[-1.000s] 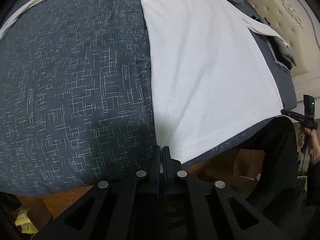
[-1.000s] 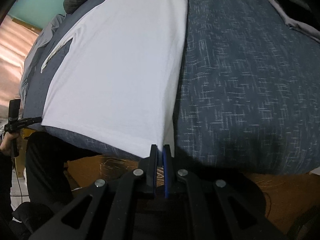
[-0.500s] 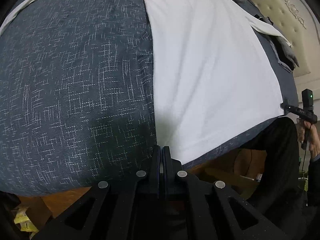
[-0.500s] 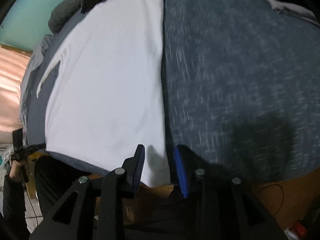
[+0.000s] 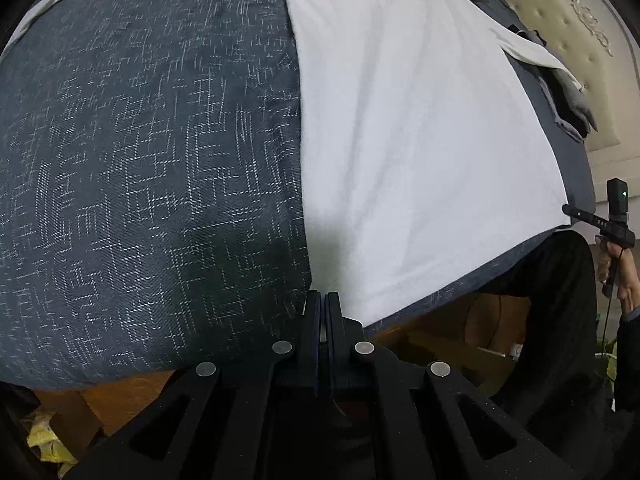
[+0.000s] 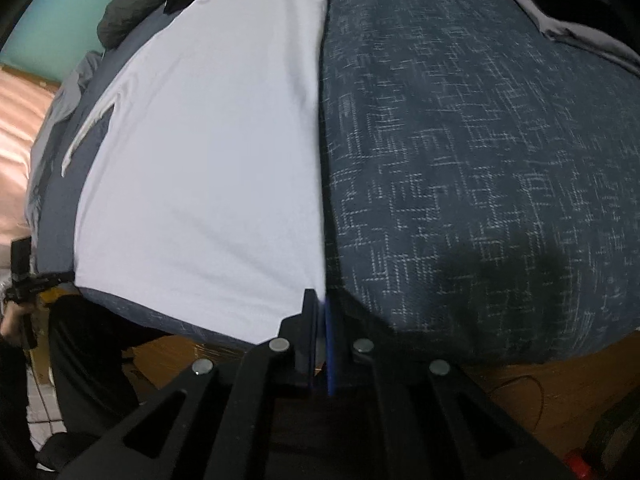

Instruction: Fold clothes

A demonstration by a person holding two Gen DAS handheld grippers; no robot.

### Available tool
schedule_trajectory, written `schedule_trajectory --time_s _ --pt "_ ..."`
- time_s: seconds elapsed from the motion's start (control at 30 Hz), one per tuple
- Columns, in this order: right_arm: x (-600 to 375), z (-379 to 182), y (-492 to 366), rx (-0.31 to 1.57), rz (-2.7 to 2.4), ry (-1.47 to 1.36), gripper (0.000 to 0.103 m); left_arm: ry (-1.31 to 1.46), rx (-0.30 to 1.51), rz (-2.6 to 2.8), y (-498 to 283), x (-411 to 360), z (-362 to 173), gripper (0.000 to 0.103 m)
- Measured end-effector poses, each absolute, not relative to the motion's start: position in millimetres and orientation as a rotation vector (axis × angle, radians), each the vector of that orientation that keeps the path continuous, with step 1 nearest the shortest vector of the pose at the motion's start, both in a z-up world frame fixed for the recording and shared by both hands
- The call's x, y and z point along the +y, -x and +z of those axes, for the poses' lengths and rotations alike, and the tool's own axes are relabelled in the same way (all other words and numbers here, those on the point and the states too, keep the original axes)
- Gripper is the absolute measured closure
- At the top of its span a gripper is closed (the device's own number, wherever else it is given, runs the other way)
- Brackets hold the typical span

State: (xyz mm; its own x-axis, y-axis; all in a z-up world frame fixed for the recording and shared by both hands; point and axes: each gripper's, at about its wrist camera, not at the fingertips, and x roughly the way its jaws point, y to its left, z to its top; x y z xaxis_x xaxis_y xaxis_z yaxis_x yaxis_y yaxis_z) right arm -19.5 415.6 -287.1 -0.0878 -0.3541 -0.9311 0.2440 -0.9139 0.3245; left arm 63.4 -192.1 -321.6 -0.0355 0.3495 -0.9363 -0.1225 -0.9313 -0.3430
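Now both bottom corners of the white T-shirt [image 5: 420, 140] are pinched.
It is spread flat on the blue patterned bedcover [image 5: 140, 160]; its hem is clamped by the left gripper [image 5: 322, 300] and right gripper [image 6: 319, 300], each closed.

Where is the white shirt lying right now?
The white shirt lies flat on the dark blue patterned bedspread, right of centre in the left wrist view, left in the right wrist view, its hem at the bed's near edge.

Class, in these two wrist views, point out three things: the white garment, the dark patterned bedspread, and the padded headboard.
white garment [image 5: 420, 152], left wrist view, middle of its flat cloth.
dark patterned bedspread [image 6: 460, 168], right wrist view, bare stretch right of the garment.
padded headboard [image 5: 576, 28], left wrist view, its tufted cream panel.
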Motion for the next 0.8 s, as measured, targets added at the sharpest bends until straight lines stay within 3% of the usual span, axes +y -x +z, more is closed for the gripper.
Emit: schedule_trajectory --time_s 0.3,0.37,0.47,0.53,0.63,0.7,0.8 --pt "425.3 -268.7 30.4 -0.125 -2.099 -1.78 0.097 1.885 -0.219 2.145 -45.4 -220.4 -284.4 0.098" --pt "435.5 -252.6 44.3 -0.165 -2.151 -1.722 0.096 1.858 -0.191 2.2 -31.3 -224.7 -272.9 0.084" --pt "457.1 -226.4 74.3 -0.256 -2.249 -1.611 0.086 1.8 -0.199 2.263 -6.2 -225.7 -261.9 0.068" --pt "473.7 -210.3 95.9 -0.316 -2.315 -1.536 0.077 1.777 -0.228 2.273 -13.1 -202.9 -252.6 0.068" --pt "495.8 -188.7 129.1 -0.376 -2.413 -1.436 0.073 1.744 -0.242 2.296 6.0 -181.4 -263.6 0.068" --pt "508.0 -176.5 151.6 -0.41 -2.473 -1.371 0.063 1.726 -0.268 2.3 27.0 -171.9 -272.3 0.068" --pt "517.4 -167.1 186.5 -0.476 -2.532 -1.313 0.062 1.701 -0.297 2.312 44.9 -156.0 -276.9 0.06"
